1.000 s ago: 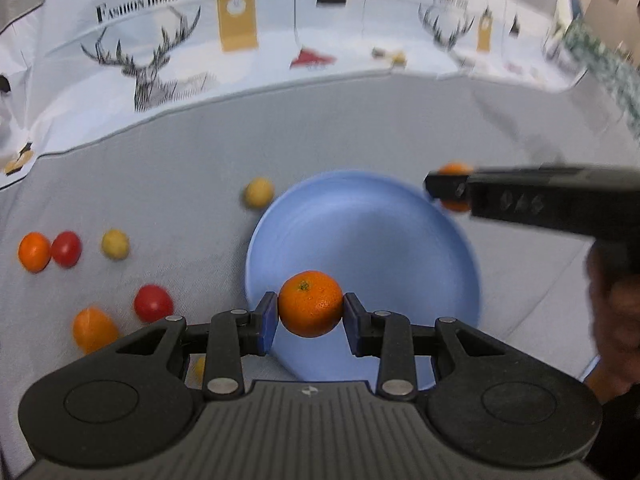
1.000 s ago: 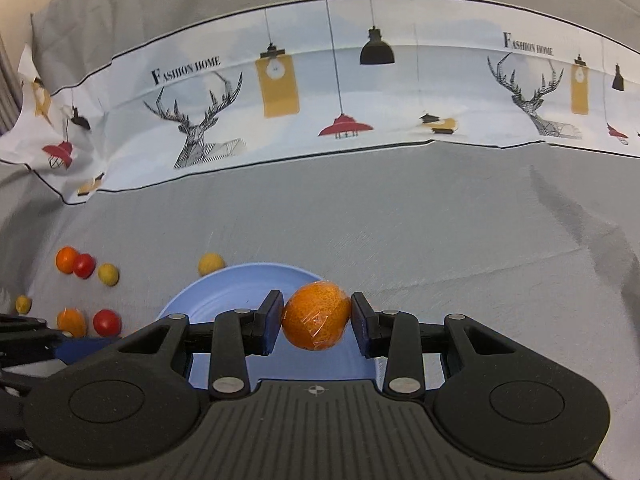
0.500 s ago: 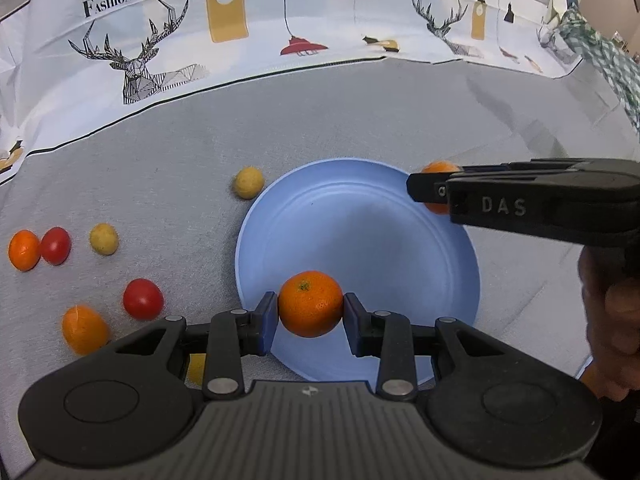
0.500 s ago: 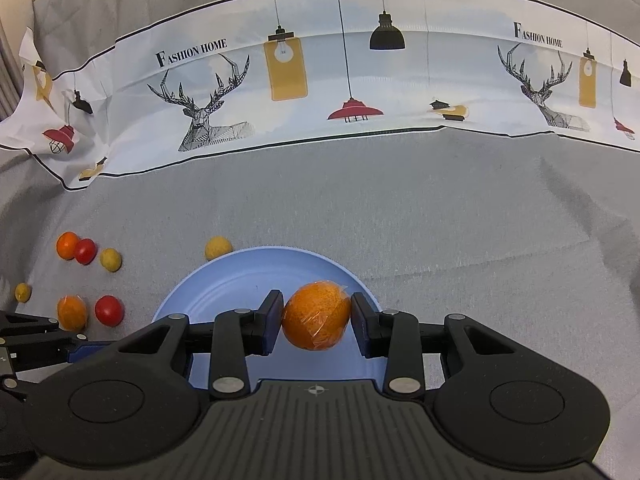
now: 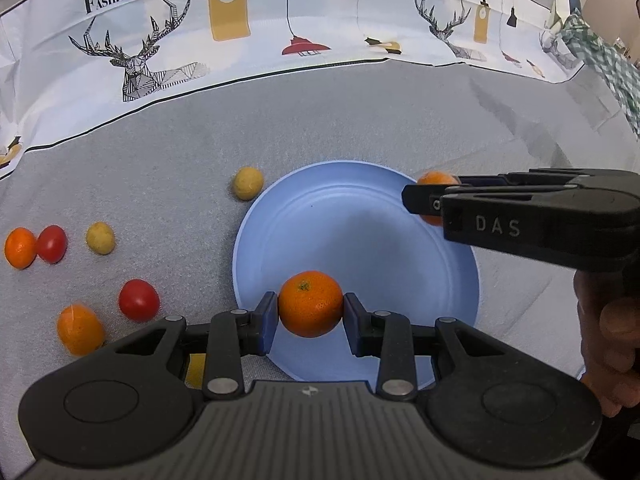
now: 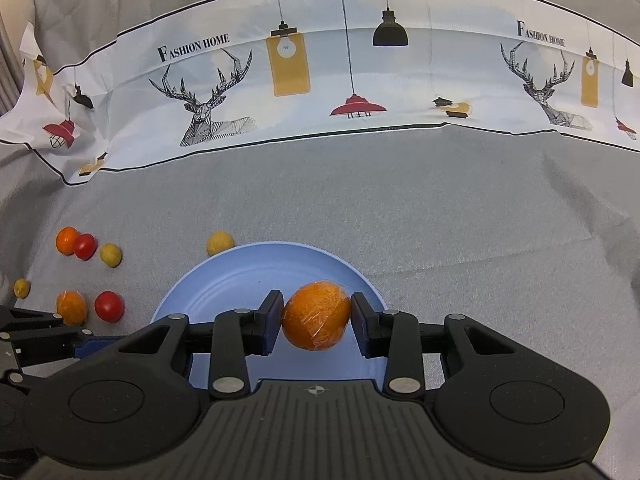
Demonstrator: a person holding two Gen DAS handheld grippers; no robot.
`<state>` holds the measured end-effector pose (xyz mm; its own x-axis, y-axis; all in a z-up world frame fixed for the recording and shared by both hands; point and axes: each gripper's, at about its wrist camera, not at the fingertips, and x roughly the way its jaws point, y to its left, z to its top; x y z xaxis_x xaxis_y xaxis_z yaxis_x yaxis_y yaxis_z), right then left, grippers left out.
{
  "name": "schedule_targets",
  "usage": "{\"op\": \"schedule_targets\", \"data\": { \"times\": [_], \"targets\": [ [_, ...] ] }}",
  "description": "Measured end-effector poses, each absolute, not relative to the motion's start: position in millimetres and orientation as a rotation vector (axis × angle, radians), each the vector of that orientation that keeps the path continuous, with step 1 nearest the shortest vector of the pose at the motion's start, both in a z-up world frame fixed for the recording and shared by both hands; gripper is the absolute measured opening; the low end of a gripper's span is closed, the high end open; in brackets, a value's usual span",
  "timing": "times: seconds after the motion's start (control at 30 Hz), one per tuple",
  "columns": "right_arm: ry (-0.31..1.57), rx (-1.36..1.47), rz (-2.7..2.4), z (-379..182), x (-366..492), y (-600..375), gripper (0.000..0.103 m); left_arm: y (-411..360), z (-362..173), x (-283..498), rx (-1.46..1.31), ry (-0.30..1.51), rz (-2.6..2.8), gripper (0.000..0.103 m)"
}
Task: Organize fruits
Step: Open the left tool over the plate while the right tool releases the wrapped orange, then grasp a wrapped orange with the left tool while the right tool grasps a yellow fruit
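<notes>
A blue plate lies on the grey cloth; it also shows in the right wrist view. My left gripper is shut on an orange mandarin over the plate's near edge. My right gripper is shut on a plastic-wrapped orange above the plate's right side; that orange also shows in the left wrist view behind the gripper's side. No fruit lies on the plate.
Left of the plate lie loose fruits: a yellow one, another yellow one, a red tomato beside an orange, a second tomato, a second orange. A printed cloth runs along the back.
Both grippers have lowered and come closer over the plate, each still holding its orange. The loose fruits have not moved.
</notes>
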<state>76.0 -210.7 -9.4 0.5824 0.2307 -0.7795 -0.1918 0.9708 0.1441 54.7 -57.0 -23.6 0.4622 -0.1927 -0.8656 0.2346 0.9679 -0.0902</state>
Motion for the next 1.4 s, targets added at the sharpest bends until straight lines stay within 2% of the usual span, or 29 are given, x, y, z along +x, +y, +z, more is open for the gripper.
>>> {"op": "schedule_targets", "data": {
  "times": [0.3,0.33,0.4,0.43,0.6,0.67,0.7,0.77,0.83,0.9,0.97,1.13,1.3,1.4],
  "targets": [
    [0.935,0.036,0.247,-12,77,-209,0.040,-58,-20,54,0.018,1.052,-0.296,0.040],
    [0.937,0.032,0.242,-12,78,-208,0.041,-57,-20,55,0.012,1.057,-0.301,0.047],
    [0.923,0.021,0.219,-11,77,-208,0.062,-52,-16,56,-0.011,1.050,-0.305,0.053],
    [0.916,0.023,0.212,-10,77,-209,0.064,-48,-13,57,-0.023,1.034,-0.293,0.053],
    [0.899,0.073,0.180,-6,79,-213,0.065,9,12,66,-0.221,0.933,-0.144,0.052],
    [0.886,0.080,0.180,-4,79,-213,0.065,39,20,67,-0.316,0.895,-0.056,0.045],
    [0.877,0.078,0.183,-3,78,-211,0.064,54,23,67,-0.356,0.884,-0.017,0.041],
    [0.864,0.074,0.197,-1,78,-209,0.063,81,26,66,-0.426,0.873,0.048,0.024],
    [0.850,0.075,0.222,1,77,-206,0.052,98,27,64,-0.460,0.868,0.094,0.012],
    [0.837,0.080,0.249,2,77,-202,0.026,110,26,62,-0.483,0.877,0.111,0.011],
    [0.837,0.096,0.265,1,77,-199,0.019,115,23,61,-0.506,0.902,0.096,0.011],
    [0.854,0.142,0.284,-2,82,-191,0.018,103,7,61,-0.453,1.014,0.035,0.011],
    [0.860,0.150,0.314,-4,88,-178,0.019,129,2,57,-0.484,0.989,0.161,0.012],
    [0.862,0.153,0.330,-8,95,-171,0.019,134,-11,57,-0.463,1.014,0.166,0.017]
  ]
}}
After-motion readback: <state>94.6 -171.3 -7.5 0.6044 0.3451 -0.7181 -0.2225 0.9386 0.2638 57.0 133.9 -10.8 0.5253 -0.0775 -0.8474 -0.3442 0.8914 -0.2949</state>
